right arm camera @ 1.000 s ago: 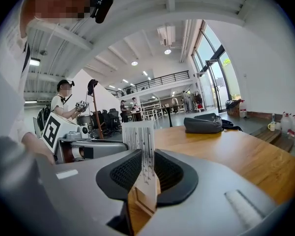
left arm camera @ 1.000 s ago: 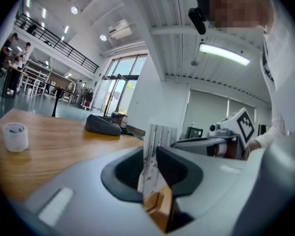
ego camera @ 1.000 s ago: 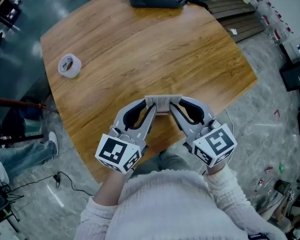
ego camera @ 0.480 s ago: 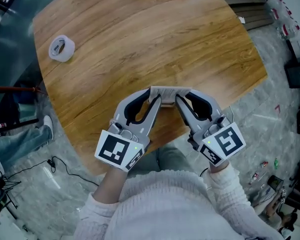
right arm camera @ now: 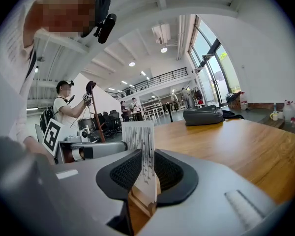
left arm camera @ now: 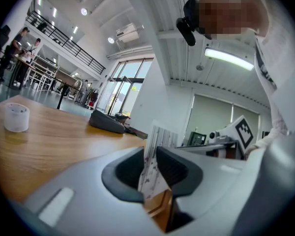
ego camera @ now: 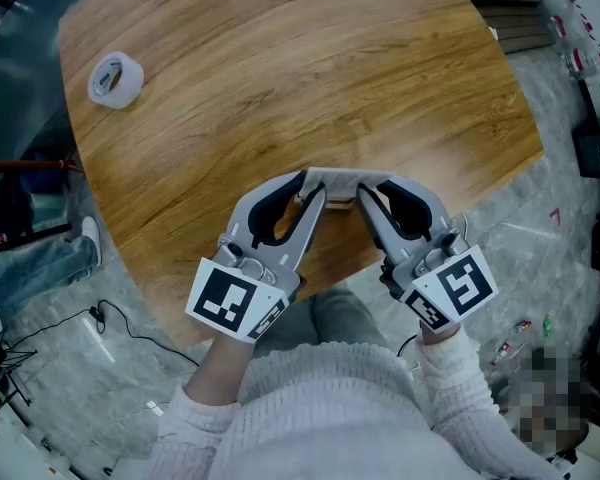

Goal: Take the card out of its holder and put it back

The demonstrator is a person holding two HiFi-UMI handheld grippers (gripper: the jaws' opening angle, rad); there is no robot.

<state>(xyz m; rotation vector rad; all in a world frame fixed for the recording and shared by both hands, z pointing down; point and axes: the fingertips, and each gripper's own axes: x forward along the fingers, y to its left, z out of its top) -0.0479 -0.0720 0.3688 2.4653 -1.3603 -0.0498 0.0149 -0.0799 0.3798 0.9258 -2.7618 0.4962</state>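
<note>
Left tongs (ego camera: 315, 192) and right tongs (ego camera: 361, 194), half closed, still pinch opposite ends of the pale striped card (ego camera: 342, 178), now lower over the brown wooden table (ego camera: 280, 68) (pull-out seemingly unstarted).

The card holder (ego camera: 341, 179) is a thin, flat, pale thing with fine dark lines on it. It stands on its edge over the near part of the desk (ego camera: 280, 78). One end is pinched in the left hand-held gripper (ego camera: 316, 192) and the other end in the right hand-held gripper (ego camera: 364, 194). I cannot tell what is inside it.
</note>
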